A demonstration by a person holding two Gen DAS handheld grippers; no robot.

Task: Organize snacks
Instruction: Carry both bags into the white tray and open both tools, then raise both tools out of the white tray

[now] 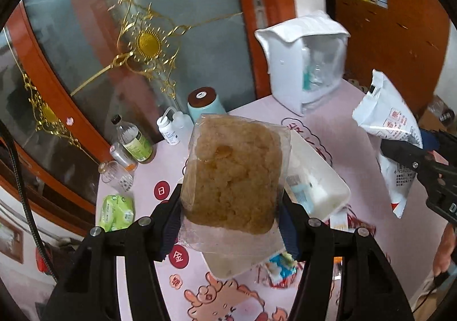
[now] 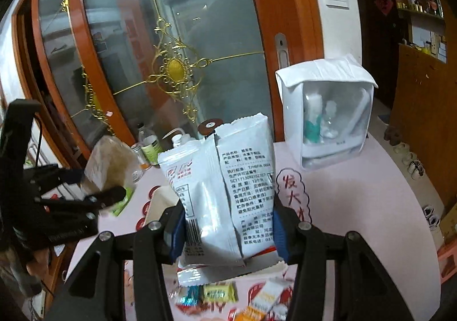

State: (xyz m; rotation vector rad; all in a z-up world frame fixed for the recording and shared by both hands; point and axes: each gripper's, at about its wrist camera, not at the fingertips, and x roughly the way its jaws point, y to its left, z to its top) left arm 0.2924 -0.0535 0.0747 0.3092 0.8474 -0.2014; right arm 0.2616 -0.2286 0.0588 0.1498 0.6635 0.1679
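Observation:
My left gripper [image 1: 230,231] is shut on a clear-wrapped brown crumbly cake [image 1: 232,172], held up above the pink table [image 1: 342,132]. Below it sits a white tray [image 1: 328,178] with small packets inside. My right gripper [image 2: 227,231] is shut on a white snack bag [image 2: 228,184] printed with black text, held upright over the table. The same white snack bag [image 1: 391,132] and the right gripper show at the right edge of the left wrist view. The brown cake [image 2: 110,162] and the left gripper appear at the left of the right wrist view. Several small wrapped snacks [image 2: 220,292] lie on the table below.
A white toiletry pouch [image 1: 308,64] with a clear window stands at the table's far side. Bottles [image 1: 134,141], a teal canister [image 1: 204,104] and a green packet [image 1: 117,211] sit along the left edge by a glass-panelled wooden door [image 1: 142,41]. Shoes [image 2: 411,161] lie on the floor at right.

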